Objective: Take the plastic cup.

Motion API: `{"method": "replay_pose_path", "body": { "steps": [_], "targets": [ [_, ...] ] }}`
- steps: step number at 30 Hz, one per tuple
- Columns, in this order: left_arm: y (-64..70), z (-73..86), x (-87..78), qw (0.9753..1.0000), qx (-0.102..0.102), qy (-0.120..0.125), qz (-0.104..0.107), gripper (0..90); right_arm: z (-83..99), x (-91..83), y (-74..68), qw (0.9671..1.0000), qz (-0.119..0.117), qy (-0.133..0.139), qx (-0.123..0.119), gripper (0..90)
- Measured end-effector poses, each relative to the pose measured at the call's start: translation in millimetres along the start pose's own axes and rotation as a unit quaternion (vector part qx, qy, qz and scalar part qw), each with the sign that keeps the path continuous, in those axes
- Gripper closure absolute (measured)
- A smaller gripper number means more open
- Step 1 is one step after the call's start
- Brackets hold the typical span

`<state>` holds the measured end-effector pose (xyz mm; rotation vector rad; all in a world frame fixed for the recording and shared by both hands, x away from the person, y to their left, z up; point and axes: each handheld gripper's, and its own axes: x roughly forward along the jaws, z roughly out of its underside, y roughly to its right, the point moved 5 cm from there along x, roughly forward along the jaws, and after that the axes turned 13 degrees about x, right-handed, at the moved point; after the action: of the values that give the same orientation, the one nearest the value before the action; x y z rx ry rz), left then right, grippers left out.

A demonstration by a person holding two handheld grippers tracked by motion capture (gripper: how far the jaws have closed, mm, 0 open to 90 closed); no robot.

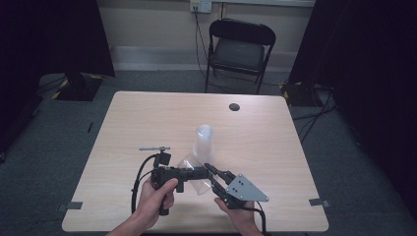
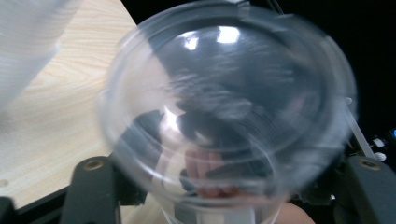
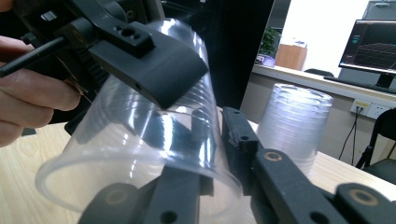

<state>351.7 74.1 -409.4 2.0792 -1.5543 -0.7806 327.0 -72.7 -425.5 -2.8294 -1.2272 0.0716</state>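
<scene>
In the high view a person's left hand holds my left gripper (image 1: pixel 196 173) over the table's (image 1: pixel 147 113) near middle. It is shut on a clear plastic cup (image 1: pixel 201 186) turned on its side. The left gripper view looks at this cup (image 2: pixel 229 93) end on, blurred, between the two jaws. My right gripper (image 1: pixel 216 179) meets the cup from the right. In the right gripper view the right gripper (image 3: pixel 217 130) straddles the wall of the cup (image 3: pixel 126 140), one jaw inside and one outside, with a narrow gap. A stack of upside-down clear cups (image 1: pixel 203 140) stands just behind.
A small grey T-shaped metal tool (image 1: pixel 154 148) lies left of the stack of cups (image 3: pixel 294 121). A dark round cable hole (image 1: pixel 234 106) sits near the table's far edge. A black folding chair (image 1: pixel 239 49) stands beyond the table.
</scene>
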Motion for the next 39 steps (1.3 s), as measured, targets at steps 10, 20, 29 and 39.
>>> {"method": "replay_pose_path", "body": {
  "steps": [10,20,29,39],
  "targets": [
    [-4.0,-1.6,-2.8,0.9996,0.023,0.000,-0.016,25.7,2.9,-2.3,8.0,0.9997,0.020,-0.012,0.006,89.0],
    [-3.6,0.1,-1.9,0.9990,0.037,-0.016,-0.022,26.1,1.3,-5.7,20.9,0.9986,0.034,-0.028,0.028,90.0],
    [-4.3,1.4,-3.1,0.9971,0.067,-0.023,-0.030,24.2,2.8,-8.0,30.1,0.9967,0.042,-0.052,0.047,89.9],
    [-9.8,1.4,-7.3,0.9900,0.123,-0.033,-0.062,20.6,3.8,-12.9,42.1,0.9932,0.042,-0.084,0.069,89.9]
  ]
}}
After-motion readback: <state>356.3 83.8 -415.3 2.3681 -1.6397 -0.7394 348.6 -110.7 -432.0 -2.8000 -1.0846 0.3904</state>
